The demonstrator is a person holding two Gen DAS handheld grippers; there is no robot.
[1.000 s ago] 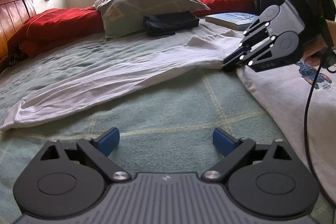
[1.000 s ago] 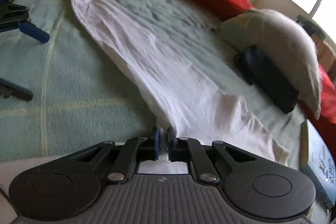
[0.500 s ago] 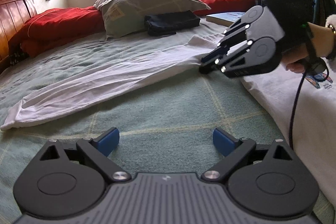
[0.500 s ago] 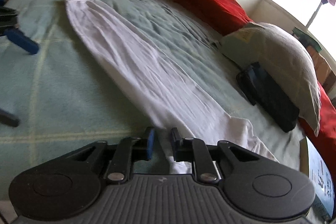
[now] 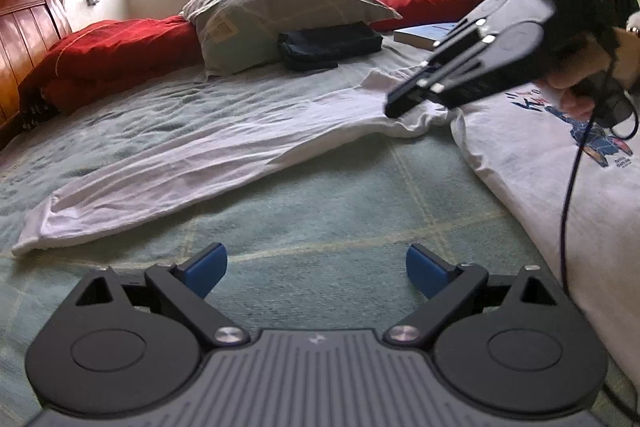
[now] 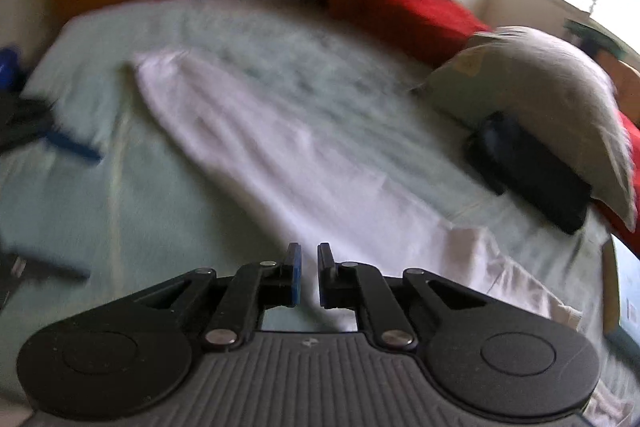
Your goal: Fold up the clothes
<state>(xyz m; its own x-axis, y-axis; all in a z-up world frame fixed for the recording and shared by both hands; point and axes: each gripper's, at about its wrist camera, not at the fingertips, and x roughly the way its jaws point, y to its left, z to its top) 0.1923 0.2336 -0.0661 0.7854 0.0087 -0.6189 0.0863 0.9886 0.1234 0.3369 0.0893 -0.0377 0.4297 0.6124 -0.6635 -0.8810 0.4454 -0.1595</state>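
A white long-sleeved shirt lies on the bed. Its body (image 5: 560,179), with a blue print, is at the right, and one long sleeve (image 5: 192,171) stretches away to the left. My right gripper (image 5: 394,109) hovers low over the sleeve's shoulder end, shut on a pinch of the sleeve fabric, which bunches and lifts slightly there. The blurred right wrist view has the right gripper (image 6: 308,255) with pads almost touching and the white sleeve (image 6: 256,147) running away from between them. My left gripper (image 5: 316,267) rests open over bare sheet, holding nothing.
The bed has a green checked sheet (image 5: 320,211). At the far side lie a pillow (image 5: 280,7), a red quilt (image 5: 112,55), a dark folded garment (image 5: 328,45) and a book (image 5: 424,35). A wooden headboard (image 5: 24,27) stands at the left. A cable (image 5: 568,195) hangs from the right gripper.
The right gripper has moved left and a little up along the sleeve's shoulder end, rolling somewhat, and the fabric there has bunched. The left gripper has stayed still and open.
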